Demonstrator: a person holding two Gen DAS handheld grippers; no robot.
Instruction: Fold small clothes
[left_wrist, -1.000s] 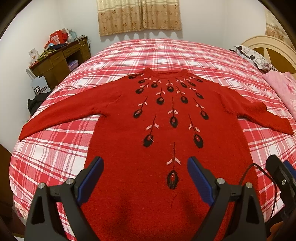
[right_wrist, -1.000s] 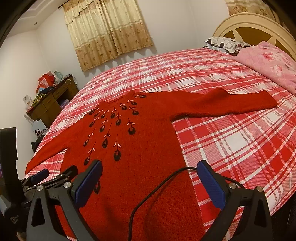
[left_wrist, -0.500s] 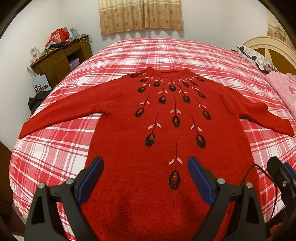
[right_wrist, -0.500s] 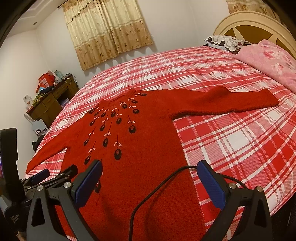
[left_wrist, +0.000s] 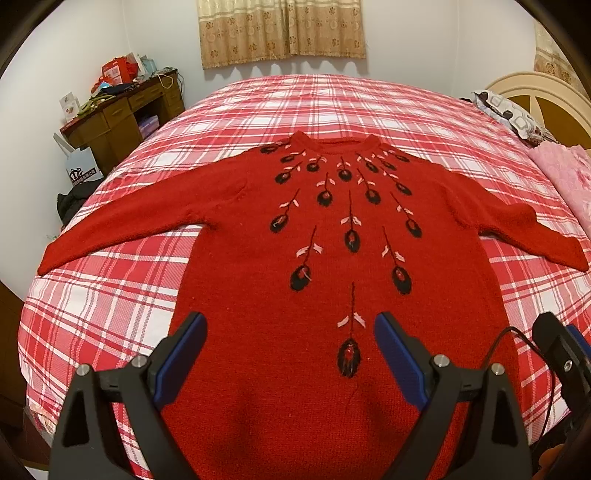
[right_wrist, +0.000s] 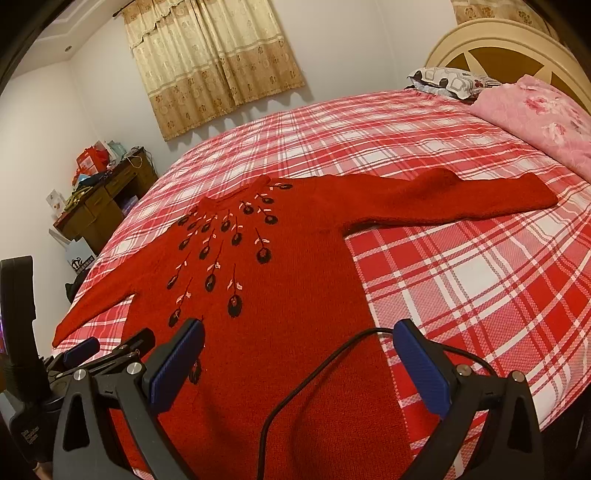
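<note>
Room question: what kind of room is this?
Most likely a bedroom: a big bed with a plaid cover, a pillow by the headboard, and curtains.

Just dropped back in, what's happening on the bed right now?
A person holds two grippers over a red sweater spread flat, front up, on the plaid bedspread, both sleeves stretched out to the sides. The left gripper hovers above the lower middle of the sweater, jaws wide apart and holding nothing. The right gripper sits near the sweater's right side edge, also open and empty, with a black cable hanging across its view. No fold has been made yet.
</note>
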